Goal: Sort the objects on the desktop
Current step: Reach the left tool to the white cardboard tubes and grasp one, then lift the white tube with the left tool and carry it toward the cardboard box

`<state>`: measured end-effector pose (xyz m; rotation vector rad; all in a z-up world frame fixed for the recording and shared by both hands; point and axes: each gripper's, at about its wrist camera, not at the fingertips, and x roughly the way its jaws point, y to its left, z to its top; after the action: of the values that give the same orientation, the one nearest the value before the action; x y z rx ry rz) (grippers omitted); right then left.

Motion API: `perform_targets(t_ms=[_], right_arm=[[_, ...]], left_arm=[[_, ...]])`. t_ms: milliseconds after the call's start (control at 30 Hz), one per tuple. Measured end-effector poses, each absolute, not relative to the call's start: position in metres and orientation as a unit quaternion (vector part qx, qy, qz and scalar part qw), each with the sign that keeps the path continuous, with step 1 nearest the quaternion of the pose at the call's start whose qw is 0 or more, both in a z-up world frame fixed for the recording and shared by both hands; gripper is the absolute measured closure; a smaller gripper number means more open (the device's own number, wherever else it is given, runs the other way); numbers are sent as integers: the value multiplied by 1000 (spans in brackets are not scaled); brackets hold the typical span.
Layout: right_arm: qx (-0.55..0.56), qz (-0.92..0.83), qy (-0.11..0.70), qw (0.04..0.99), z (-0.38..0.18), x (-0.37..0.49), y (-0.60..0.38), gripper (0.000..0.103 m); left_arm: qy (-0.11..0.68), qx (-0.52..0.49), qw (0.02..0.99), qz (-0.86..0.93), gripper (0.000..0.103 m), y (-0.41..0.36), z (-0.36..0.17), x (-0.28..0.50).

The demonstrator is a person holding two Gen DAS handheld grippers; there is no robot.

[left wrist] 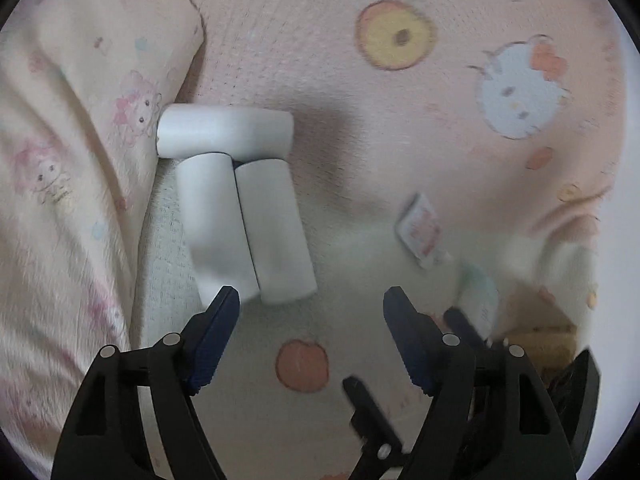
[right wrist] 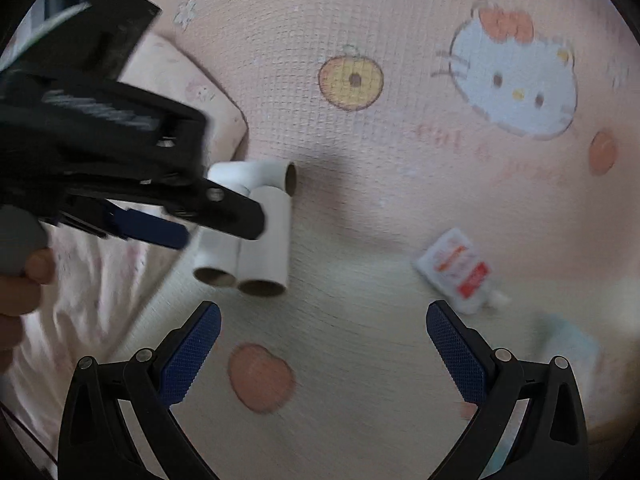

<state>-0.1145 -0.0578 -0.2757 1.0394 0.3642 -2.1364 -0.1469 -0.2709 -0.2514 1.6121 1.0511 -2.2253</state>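
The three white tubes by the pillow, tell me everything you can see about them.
The three white tubes look like paper-wrapped cardboard rolls, hollow, with brown insides at their open ends. All three lie flat on the printed cloth. Two lie side by side, touching; the third lies crosswise against their far ends, reaching the pillow. Neither gripper holds them.

You face a cartoon-print bedsheet (right wrist: 400, 184) holding three white tubes (right wrist: 264, 240), a sachet (right wrist: 456, 270) and a pillow (left wrist: 80, 120).
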Motion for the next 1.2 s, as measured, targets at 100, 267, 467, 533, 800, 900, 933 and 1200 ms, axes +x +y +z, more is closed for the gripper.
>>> perform_targets(t_ms=[100, 267, 467, 533, 800, 900, 933, 1200], right_arm=[[434, -822, 105, 353, -295, -124, -60, 1], [459, -818, 72, 339, -311, -135, -64, 1], [461, -811, 74, 352, -314, -139, -73, 1], [464, -810, 64, 352, -316, -141, -73, 1], [466, -804, 61, 363, -325, -143, -82, 1], [471, -799, 50, 370, -327, -144, -84, 1], [471, -799, 48, 371, -335, -141, -74, 1], [502, -771, 35, 390, -340, -142, -74, 26]], left_arm=[[372, 558, 105, -735, 25, -275, -265, -157], [408, 556, 113, -716, 27, -276, -275, -167], [431, 578, 160, -674, 37, -276, -295, -182], [448, 588, 184, -648, 54, -276, -306, -182], [485, 566, 170, -645, 58, -269, -321, -175], [492, 564, 156, -645, 58, -258, -331, -170], [492, 566, 144, -646, 58, -249, -339, -169], [513, 553, 77, -653, 58, -198, -366, -144]])
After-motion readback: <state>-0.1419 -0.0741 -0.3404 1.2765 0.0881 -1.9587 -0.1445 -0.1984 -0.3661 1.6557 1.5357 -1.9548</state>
